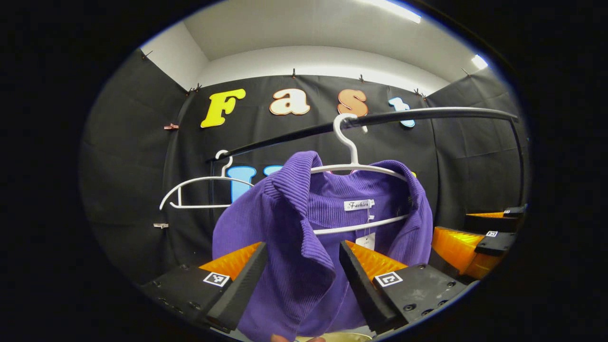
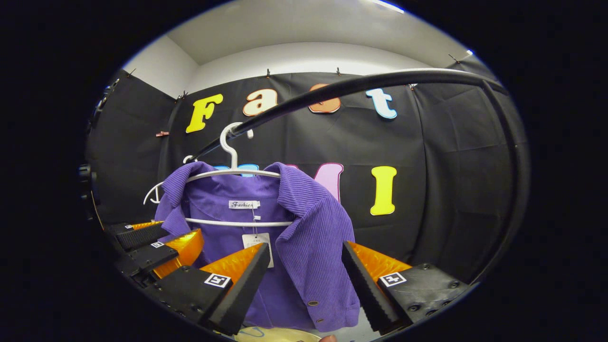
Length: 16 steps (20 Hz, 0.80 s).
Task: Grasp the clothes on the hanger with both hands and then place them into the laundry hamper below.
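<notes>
A: where's the purple jacket (image 1: 304, 237) at?

B: on a white hanger (image 1: 354, 164) hooked over the black rail (image 1: 380, 118); dead centre in the left gripper view, more like 9 o'clock of centre in the right gripper view; an empty second hanger (image 1: 199, 192) hangs further along at 9 o'clock.

A: and the jaws?

B: left gripper (image 1: 304, 266) is wide open, one jacket front hanging between the fingers, not pinched; right gripper (image 2: 306, 270) is spread apart too, straddling the other front; you can spot the left one at 8 o'clock there.
</notes>
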Motion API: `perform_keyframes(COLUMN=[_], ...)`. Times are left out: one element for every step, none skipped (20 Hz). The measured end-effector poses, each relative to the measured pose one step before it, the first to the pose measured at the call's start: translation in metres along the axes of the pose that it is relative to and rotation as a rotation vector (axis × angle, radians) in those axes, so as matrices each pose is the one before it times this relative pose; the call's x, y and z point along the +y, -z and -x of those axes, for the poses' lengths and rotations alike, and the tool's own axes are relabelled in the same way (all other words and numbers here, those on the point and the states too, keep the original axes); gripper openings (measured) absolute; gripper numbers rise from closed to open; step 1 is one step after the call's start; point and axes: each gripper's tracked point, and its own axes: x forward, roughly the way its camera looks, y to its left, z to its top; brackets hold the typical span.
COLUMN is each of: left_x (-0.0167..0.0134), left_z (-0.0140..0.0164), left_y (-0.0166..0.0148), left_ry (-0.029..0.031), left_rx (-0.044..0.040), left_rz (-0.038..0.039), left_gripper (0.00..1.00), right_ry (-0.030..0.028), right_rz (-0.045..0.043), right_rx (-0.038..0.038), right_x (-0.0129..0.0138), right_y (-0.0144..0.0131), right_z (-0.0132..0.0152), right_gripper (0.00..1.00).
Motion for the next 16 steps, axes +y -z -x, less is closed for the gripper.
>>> perform_keyframes(left_x=[0.00334, 0.00506, 0.00474, 0.0005, -0.00101, -0.00056, -0.00137, 0.00054, 0.0053, 0.00535, 0.00147, -0.00003, -0.00202, -0.00191, -0.0005, -0.00013], left_z=[-0.00598, -0.00589, -0.00566, -0.00285, -0.00174, -0.00067, 0.00094, 0.00018, 0.00062, 0.0001, -0.00063, 0.00045, 0.00062, 0.0001, 0.00076, 0.00126], left_y=[0.00455, 0.0046, 0.00633, 0.00405, 0.00243, -0.00083, 0.00026, -0.00121, 0.00272, 0.00081, -0.0008, -0.00272, -0.00238, -0.00143, 0.00176, -0.00109], left_ry=[-0.01208, -0.01892, -0.01476, 0.00651, 0.01213, 0.02032, 0.02586, 0.01471, -0.00554, -0.01213, -0.00165, 0.00204, 0.00884, 0.00975, 0.00525, 0.00613], left_rx=[0.00982, 0.01418, 0.0211, 0.02114, 0.01072, 0.00179, 0.00119, 0.0029, 0.00734, 0.00604, 0.00047, -0.00801, -0.00804, -0.00322, 0.00191, -0.00193], left_rz=[-0.00849, -0.0056, -0.00186, 0.00093, 0.0028, 0.00718, 0.01067, 0.00595, -0.00391, -0.00772, -0.0046, 0.0008, 0.0046, 0.00336, 0.00111, 0.00199], left_gripper=[0.92, 0.86, 0.8, 0.67, 0.53, 0.4, 0.26, 0.12, 0.11, 0.08, 0.08, 0.08, 0.08, 0.09, 0.07, 0.06], right_ry=[-0.00645, -0.0094, -0.00156, -0.00115, 0.00233, 0.00427, 0.00449, 0.01249, 0.01349, 0.01213, 0.02537, 0.02085, 0.00255, 0.00487, -0.00974, -0.02305], right_rz=[-0.00357, -0.00044, 0.00143, -0.00183, -0.00509, -0.00843, -0.00542, -0.00284, -0.00143, -0.00057, 0.00484, 0.00291, 0.00105, 0.01318, 0.02635, 0.03515], right_rx=[-0.00351, -0.00097, 0.00032, -0.00125, -0.00536, -0.01096, -0.01002, -0.01019, -0.00664, 0.00185, 0.01415, 0.01614, 0.02326, 0.02749, 0.01279, -0.02472], right_x=[0.00324, 0.00408, 0.00304, 0.00251, 0.00192, 0.00244, 0.00176, -0.00165, -0.002, -0.00038, -0.0026, -0.0036, 0.00031, -0.00055, -0.00126, 0.00183], right_y=[0.00055, 0.00168, 0.00238, 0.00218, -0.00003, 0.00083, -0.00127, 0.00073, 0.00039, 0.00403, 0.00501, 0.00554, 0.00659, 0.00518, 0.00279, -0.00508], right_z=[-0.00675, -0.00754, -0.00689, -0.0088, -0.00732, -0.0083, -0.00611, -0.00719, -0.00633, -0.00644, -0.00428, -0.00471, -0.00169, -0.00149, -0.00071, 0.00281], right_gripper=[0.98, 0.98, 0.95, 0.98, 0.98, 0.98, 0.98, 0.98, 0.98, 1.0, 0.99, 0.82, 0.65, 0.47, 0.3, 0.13])
